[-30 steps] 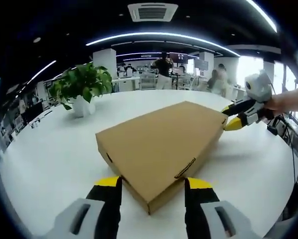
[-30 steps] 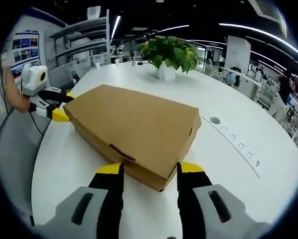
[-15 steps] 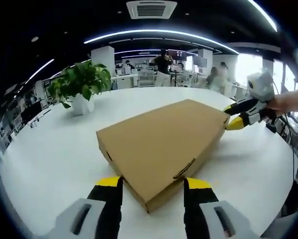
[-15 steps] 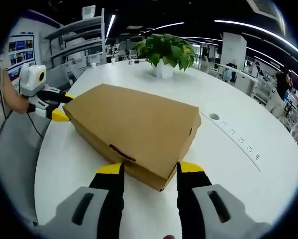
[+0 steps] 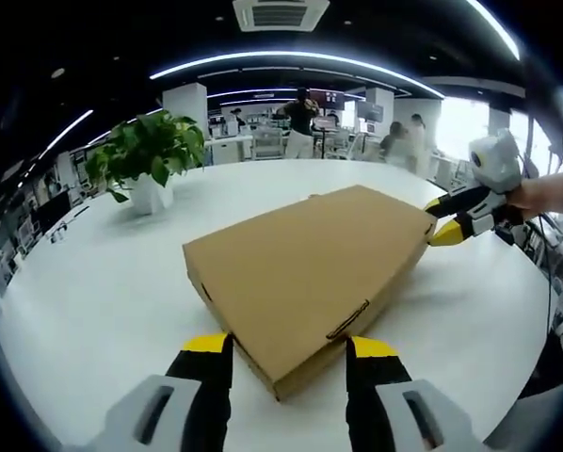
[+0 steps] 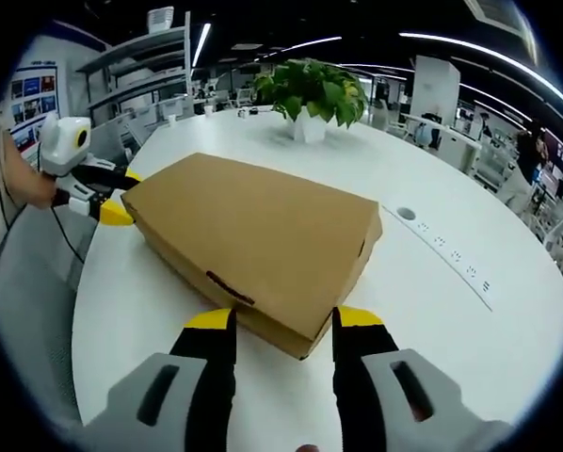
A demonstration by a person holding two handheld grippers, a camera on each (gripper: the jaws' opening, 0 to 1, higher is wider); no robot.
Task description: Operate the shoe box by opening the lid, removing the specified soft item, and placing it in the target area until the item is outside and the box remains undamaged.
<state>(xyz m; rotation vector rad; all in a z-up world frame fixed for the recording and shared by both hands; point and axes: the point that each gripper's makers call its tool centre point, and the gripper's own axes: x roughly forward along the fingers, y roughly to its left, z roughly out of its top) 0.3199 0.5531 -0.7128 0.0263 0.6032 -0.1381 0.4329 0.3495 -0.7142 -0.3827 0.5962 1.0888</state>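
White round table (image 5: 93, 301) under everything. Brown shoe box (image 5: 305, 273), lid shut, flat on it near the middle. Potted plant (image 5: 148, 162) beyond the box, well apart from it. Left gripper (image 5: 286, 350) at one corner of the box, jaws spread wide on either side of it. Right gripper (image 6: 280, 323) at the opposite corner, jaws likewise apart, astride that corner.

Open office beyond a white table (image 5: 93, 292): potted plant (image 5: 148, 160), ceiling light strips (image 5: 291, 62), shelving (image 6: 154, 80).
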